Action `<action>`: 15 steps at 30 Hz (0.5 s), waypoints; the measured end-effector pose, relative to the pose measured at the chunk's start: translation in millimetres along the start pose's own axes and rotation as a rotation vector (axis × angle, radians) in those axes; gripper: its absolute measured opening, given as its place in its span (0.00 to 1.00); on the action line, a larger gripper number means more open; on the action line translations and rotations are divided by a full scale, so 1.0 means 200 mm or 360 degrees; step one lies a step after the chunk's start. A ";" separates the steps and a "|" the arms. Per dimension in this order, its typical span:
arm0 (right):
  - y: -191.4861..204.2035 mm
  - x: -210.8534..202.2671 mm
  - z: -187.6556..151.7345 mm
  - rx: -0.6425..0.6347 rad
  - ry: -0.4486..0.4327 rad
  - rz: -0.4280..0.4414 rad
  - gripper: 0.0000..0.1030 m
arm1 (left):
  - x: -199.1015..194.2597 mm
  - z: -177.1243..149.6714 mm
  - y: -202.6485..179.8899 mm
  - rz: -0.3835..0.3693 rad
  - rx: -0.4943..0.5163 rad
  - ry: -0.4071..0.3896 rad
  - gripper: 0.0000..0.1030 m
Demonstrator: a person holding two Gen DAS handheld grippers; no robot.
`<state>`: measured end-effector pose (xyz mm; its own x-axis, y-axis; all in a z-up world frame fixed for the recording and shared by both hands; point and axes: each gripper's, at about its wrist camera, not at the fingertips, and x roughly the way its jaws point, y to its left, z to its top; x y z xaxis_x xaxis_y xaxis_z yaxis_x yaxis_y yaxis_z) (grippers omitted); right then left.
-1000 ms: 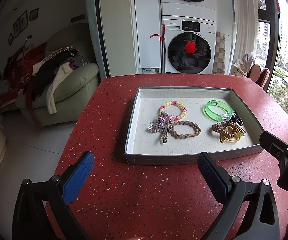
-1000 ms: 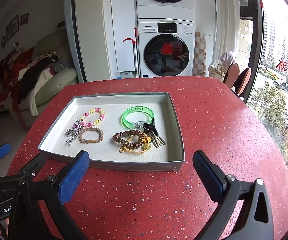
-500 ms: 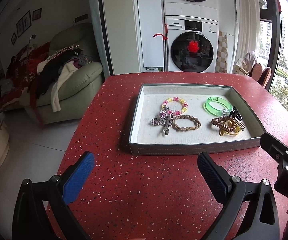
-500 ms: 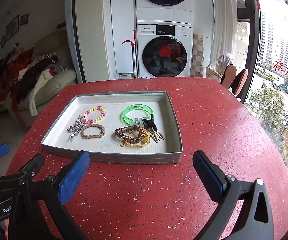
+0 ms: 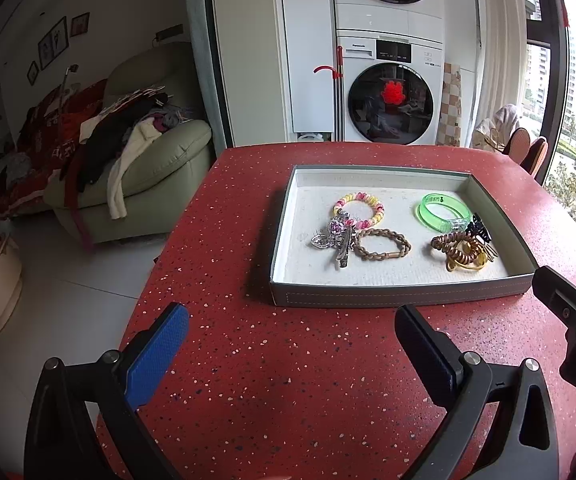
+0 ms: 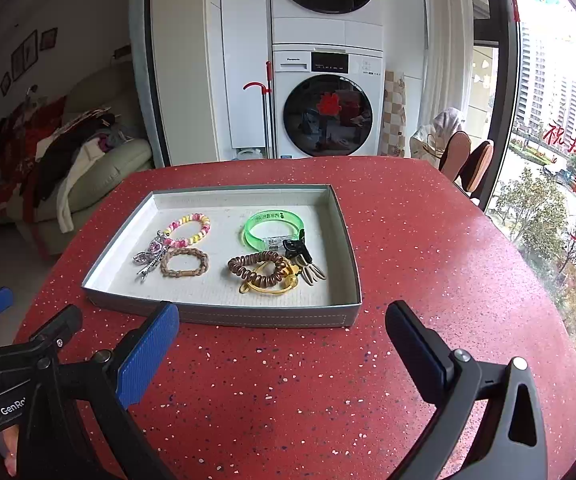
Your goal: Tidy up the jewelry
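Observation:
A grey tray sits on the red table. In it lie a pink-yellow bead bracelet, a silver charm clip, a brown braided band, a green bangle, a brown coil tie on a yellow ring, and a black claw clip. My left gripper and right gripper are both open and empty, in front of the tray's near wall.
The red speckled table ends at a drop on the left. A green sofa with clothes stands at left. Stacked washing machines are behind. Chairs and a window are at right.
Both grippers have drawn back and up from the tray, which now looks smaller and farther. The items in the tray have not moved. Both stay open.

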<state>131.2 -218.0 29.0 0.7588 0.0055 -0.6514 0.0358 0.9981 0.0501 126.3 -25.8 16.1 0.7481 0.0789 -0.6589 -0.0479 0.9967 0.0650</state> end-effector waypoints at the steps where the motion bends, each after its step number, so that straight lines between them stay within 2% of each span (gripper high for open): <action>1: 0.00 0.00 0.00 0.0000 0.0000 0.0000 1.00 | 0.00 0.00 0.00 -0.0001 0.0000 0.0000 1.00; 15: 0.00 -0.01 0.00 -0.0003 -0.0003 -0.0006 1.00 | -0.01 0.00 0.00 -0.0009 0.0003 -0.0001 1.00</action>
<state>130.6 -218.8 29.9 0.7599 0.0016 -0.6501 0.0374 0.9982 0.0462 124.7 -26.6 18.2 0.7486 0.0732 -0.6590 -0.0422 0.9971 0.0629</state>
